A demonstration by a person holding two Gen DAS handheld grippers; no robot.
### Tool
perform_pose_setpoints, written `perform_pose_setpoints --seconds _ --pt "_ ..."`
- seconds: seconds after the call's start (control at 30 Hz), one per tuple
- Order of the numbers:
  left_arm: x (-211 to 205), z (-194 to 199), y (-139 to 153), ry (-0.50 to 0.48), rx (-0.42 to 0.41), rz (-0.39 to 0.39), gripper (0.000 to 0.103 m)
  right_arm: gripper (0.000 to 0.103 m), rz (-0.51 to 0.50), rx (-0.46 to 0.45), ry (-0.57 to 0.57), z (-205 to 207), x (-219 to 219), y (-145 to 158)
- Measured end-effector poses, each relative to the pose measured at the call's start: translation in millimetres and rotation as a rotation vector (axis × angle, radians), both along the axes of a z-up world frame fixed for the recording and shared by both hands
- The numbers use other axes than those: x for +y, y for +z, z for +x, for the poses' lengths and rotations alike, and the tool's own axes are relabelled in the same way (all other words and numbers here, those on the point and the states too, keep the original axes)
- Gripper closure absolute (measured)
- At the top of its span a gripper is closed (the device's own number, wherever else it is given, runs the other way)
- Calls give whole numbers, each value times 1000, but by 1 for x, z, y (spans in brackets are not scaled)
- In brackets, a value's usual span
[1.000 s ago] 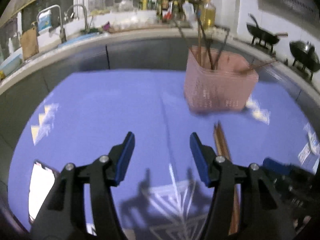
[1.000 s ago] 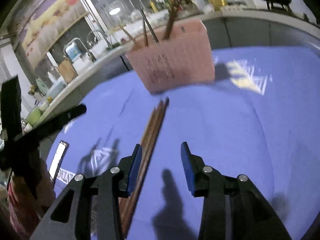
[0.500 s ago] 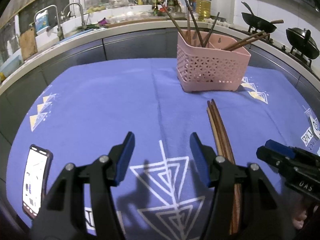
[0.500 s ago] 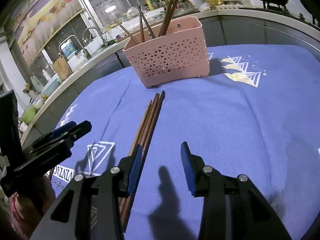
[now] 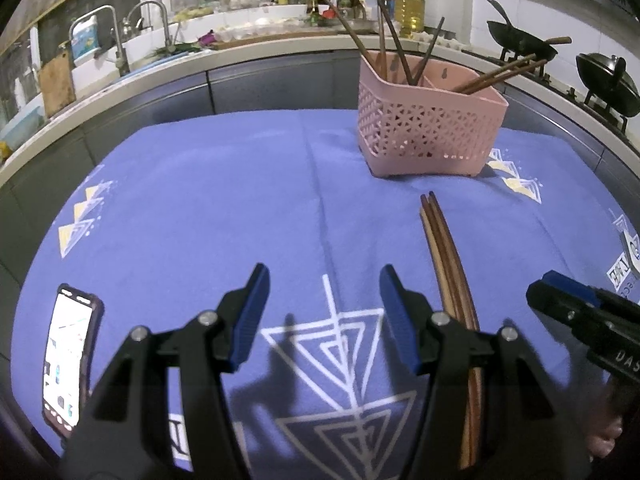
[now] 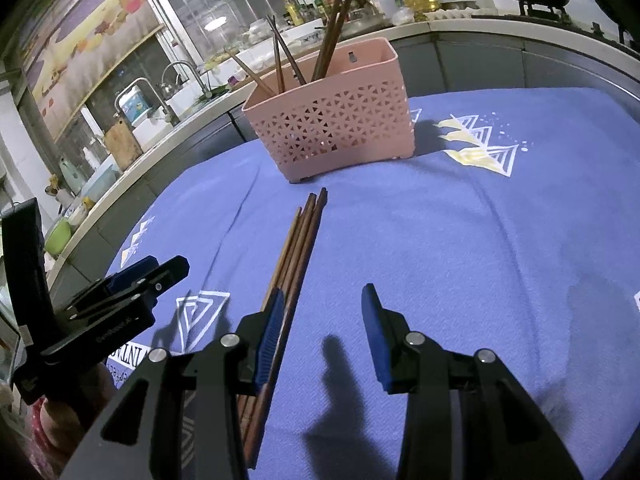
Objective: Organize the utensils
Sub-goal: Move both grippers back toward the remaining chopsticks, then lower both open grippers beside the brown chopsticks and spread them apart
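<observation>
A pink perforated basket [image 5: 430,126] stands at the far side of the blue cloth with several brown chopsticks upright in it; it also shows in the right wrist view [image 6: 332,128]. A bundle of loose brown chopsticks [image 5: 446,256] lies flat on the cloth in front of it, also in the right wrist view [image 6: 298,248]. My left gripper [image 5: 322,304] is open and empty, left of the bundle. My right gripper [image 6: 322,322] is open and empty, its left finger over the bundle's near end. It shows from the side in the left wrist view [image 5: 576,312].
A phone [image 5: 68,356] with a lit screen lies at the cloth's near left edge. A counter with a sink and taps [image 5: 120,48] curves behind. Bottles [image 5: 408,8] and woks [image 5: 520,46] stand at the back right.
Both views have steadied after blur. The basket and the bundle sit slightly lower and nearer in both views. Both grippers stay open.
</observation>
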State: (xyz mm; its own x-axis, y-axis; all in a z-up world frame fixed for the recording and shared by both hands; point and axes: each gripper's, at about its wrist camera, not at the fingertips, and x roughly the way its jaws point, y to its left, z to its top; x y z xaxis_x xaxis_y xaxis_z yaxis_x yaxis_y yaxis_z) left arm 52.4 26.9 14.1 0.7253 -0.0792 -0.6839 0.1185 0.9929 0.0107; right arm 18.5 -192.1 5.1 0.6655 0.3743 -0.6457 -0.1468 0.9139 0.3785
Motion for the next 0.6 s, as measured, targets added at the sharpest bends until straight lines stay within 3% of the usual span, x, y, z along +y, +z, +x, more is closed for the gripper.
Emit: perform_pose_setpoints --seconds 0.6 --pt "-2 0 -9 -1 33 -1 46 62 6 32 -1 4 -1 -7"
